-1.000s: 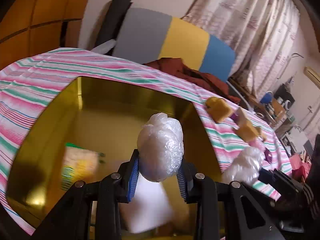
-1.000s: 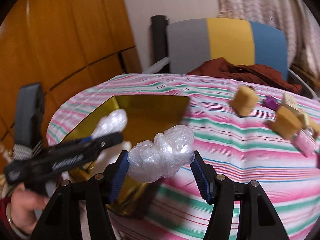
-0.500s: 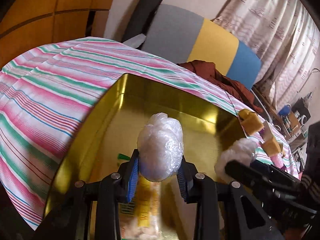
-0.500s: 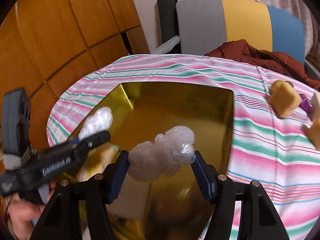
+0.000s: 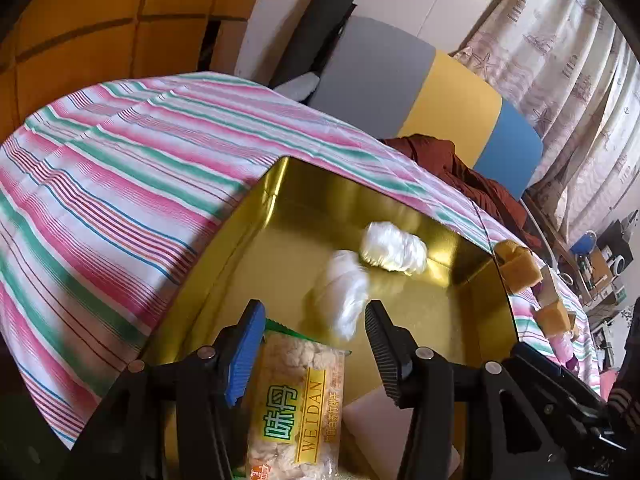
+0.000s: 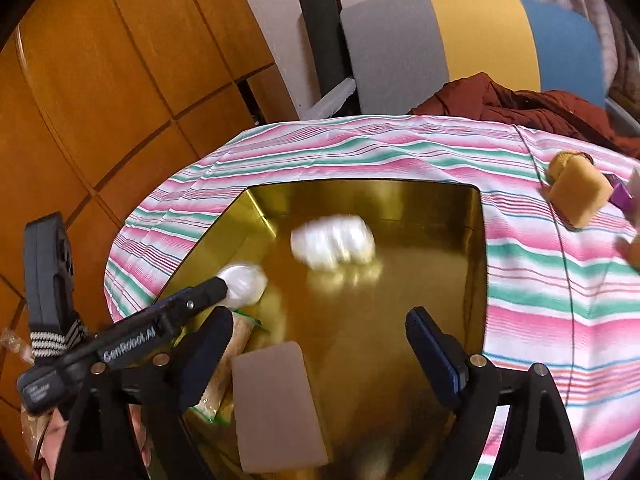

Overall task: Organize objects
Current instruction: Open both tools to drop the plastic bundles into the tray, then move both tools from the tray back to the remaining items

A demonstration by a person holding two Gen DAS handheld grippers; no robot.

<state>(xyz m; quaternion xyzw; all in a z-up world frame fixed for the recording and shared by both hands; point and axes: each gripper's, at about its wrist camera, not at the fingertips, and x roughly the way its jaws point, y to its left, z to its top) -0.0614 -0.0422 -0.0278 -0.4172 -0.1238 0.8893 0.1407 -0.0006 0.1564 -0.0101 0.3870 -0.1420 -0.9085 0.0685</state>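
Note:
A gold tray (image 5: 256,208) (image 6: 478,240) sits on the striped tablecloth. Two clear plastic-wrapped bundles are in or just above it, both blurred: one (image 5: 394,246) (image 6: 332,242) near the far side, one (image 5: 346,292) (image 6: 244,280) nearer my left gripper. My left gripper (image 5: 314,348) is open and empty above the tray's near part; it also shows in the right wrist view (image 6: 216,292). My right gripper (image 6: 320,356) is open and empty above the tray. A snack packet (image 5: 296,408) (image 6: 236,344) and a pale flat block (image 6: 276,404) lie in the tray.
Several tan foam blocks (image 5: 518,270) (image 6: 578,192) and small purple and pink pieces lie on the cloth to the right of the tray. A chair (image 6: 440,40) with dark red cloth (image 6: 500,100) stands behind the table. Wooden panels (image 6: 100,80) are on the left.
Both grippers held a plastic bundle over the tray; both have opened and the bundles have dropped into the tray, still blurred.

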